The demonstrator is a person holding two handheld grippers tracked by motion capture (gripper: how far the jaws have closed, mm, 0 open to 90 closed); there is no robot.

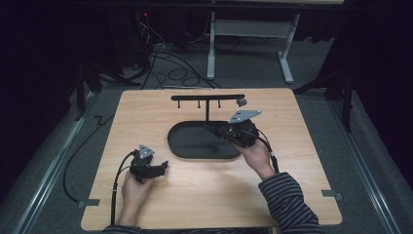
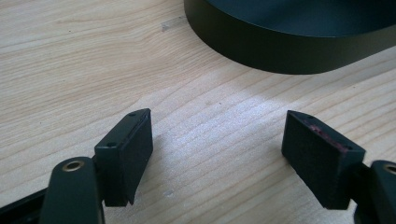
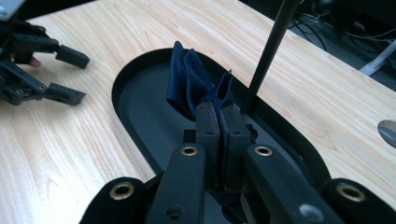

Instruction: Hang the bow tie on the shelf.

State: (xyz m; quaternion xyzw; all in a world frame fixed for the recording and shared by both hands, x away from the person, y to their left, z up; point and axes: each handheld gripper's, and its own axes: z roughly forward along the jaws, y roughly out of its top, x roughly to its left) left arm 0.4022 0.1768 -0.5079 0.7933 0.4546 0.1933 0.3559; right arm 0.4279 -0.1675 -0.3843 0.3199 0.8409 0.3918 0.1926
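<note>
Dark blue folded cloth (image 3: 196,81) pinched at one end between closed jaws of right gripper (image 3: 218,122), held over black oval tray (image 3: 140,109) of stand, close beside upright post (image 3: 268,56). Seems carried for setting down in tray or hanging on hook bar (image 1: 208,97) above; cannot tell which. Best to keep pinch firm, move slow, keep cloth free of post. Left gripper (image 2: 217,154) resting on wooden table (image 2: 70,70) near tray rim, jaws wide apart, nothing between.

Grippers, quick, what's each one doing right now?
Left gripper: open, empty, over bare table.
Right gripper: shut on dark blue cloth over black tray.
</note>
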